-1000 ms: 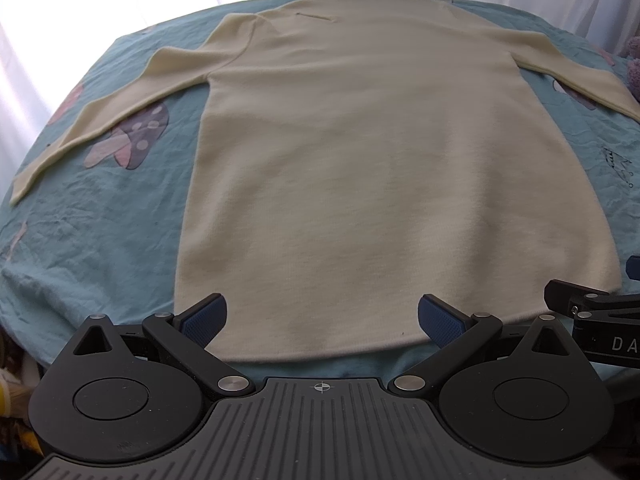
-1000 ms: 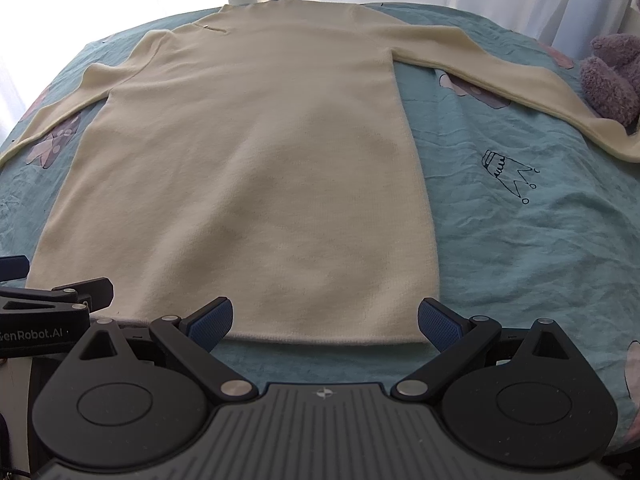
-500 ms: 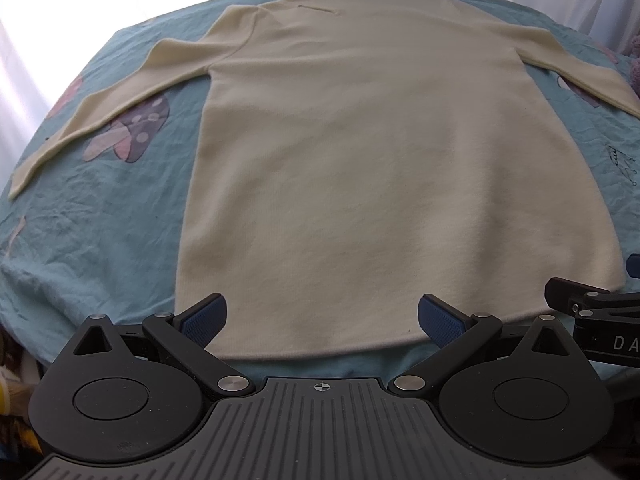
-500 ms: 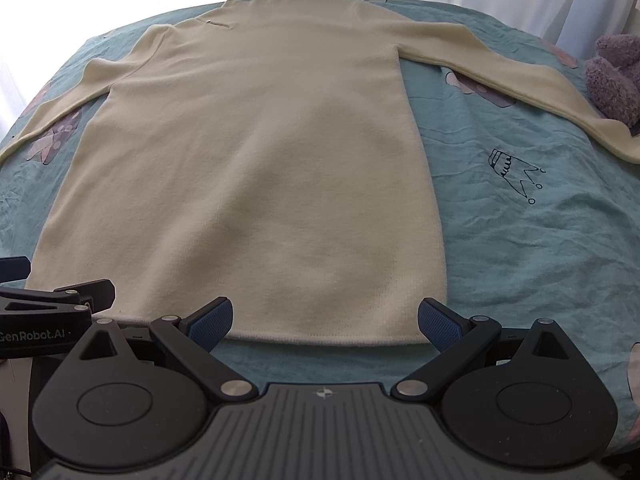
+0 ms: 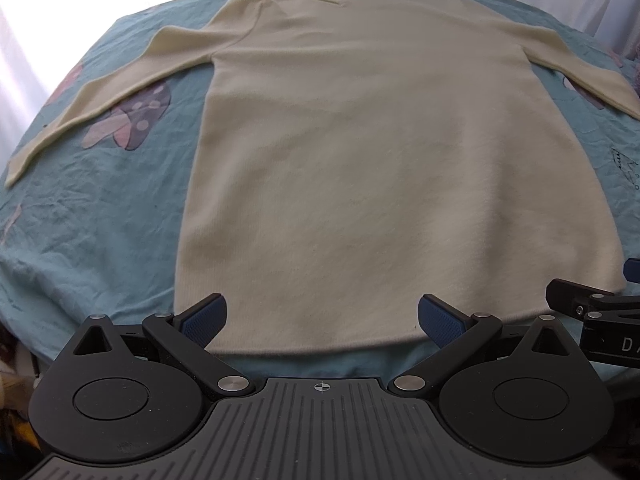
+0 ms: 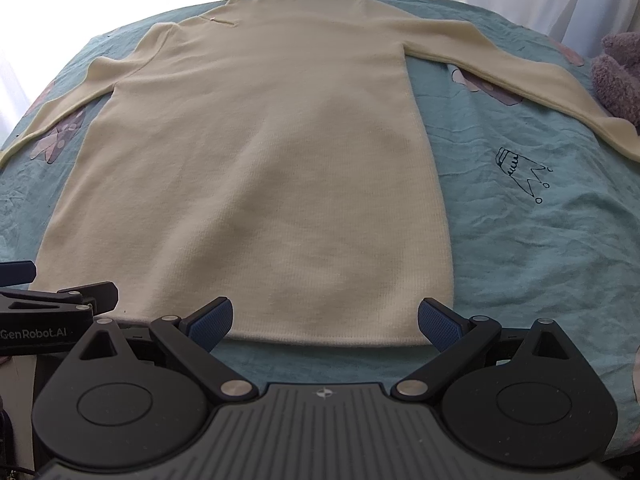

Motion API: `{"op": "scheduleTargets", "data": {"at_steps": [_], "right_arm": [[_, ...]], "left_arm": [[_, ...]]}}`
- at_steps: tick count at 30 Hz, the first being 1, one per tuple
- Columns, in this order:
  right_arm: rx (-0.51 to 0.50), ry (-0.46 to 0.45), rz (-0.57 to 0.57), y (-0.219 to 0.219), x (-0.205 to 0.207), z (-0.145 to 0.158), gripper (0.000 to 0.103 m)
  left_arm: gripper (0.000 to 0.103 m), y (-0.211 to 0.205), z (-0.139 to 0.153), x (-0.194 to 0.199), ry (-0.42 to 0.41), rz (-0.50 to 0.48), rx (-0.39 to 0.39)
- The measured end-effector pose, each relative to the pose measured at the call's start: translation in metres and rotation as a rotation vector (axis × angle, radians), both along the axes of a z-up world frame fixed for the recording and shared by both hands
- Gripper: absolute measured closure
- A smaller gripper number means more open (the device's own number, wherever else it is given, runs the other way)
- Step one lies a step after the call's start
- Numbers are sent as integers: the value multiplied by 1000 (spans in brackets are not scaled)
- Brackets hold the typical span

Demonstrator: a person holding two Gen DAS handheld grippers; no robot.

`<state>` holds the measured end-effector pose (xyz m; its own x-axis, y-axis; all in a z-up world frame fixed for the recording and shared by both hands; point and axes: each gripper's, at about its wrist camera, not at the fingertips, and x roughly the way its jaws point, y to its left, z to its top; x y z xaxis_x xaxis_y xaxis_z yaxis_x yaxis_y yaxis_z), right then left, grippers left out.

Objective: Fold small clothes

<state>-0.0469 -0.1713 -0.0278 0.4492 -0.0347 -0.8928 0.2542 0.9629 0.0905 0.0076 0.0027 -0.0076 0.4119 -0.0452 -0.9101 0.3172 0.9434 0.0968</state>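
A cream long-sleeved knit dress [image 5: 380, 160] lies flat on the bed, neck far, hem near, both sleeves spread out to the sides; it also shows in the right wrist view [image 6: 260, 168]. My left gripper [image 5: 320, 318] is open and empty, hovering at the hem's left half. My right gripper [image 6: 324, 320] is open and empty at the hem's right half. Each gripper shows at the edge of the other's view, the right gripper [image 5: 592, 304] and the left gripper [image 6: 60, 300].
The bed has a teal sheet [image 6: 540, 248] with mushroom [image 5: 128, 124] and crown [image 6: 520, 172] prints. A purple plush toy [image 6: 620, 76] sits at the far right by the right sleeve's cuff. White curtains hang behind the bed.
Both grippers have crept slightly forward toward the hem; the dress looks a little larger. Nothing was grasped.
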Motion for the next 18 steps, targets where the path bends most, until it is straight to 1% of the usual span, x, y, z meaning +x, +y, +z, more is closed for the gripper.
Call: {"op": "scheduleTargets", "data": {"at_steps": [5, 7, 8, 10, 12, 13, 14, 15, 16, 18], "right_arm": [[78, -36, -5, -7, -3, -1, 4], [115, -74, -25, -15, -5, -2, 4], [134, -108, -38, -20, -7, -2, 4], [157, -205, -74, -32, -13, 0, 4], [181, -374, -113, -49, -23, 3, 4], [183, -443, -136, -57, -27, 3, 4], [176, -514, -184, -69, -29, 4, 4], [171, -539, -234, -82, -27, 5, 4], [174, -547, -278, -95, -25, 4, 4], [209, -536, -423, -132, -18, 1, 4]], "left_arm": [[0, -2, 2, 3, -2, -12, -22], [0, -3, 2, 6, -2, -21, -38], [0, -4, 3, 9, -3, -26, -46], [0, -7, 6, 15, -13, -34, -66], [0, -9, 8, 26, -26, -40, -90], [0, -9, 9, 33, -34, -41, -101], [0, -10, 10, 40, -41, -40, -112], [0, -10, 11, 48, -48, -40, -123], [0, -10, 12, 56, -54, -40, -134], [0, -11, 14, 73, -68, -41, -156]]}}
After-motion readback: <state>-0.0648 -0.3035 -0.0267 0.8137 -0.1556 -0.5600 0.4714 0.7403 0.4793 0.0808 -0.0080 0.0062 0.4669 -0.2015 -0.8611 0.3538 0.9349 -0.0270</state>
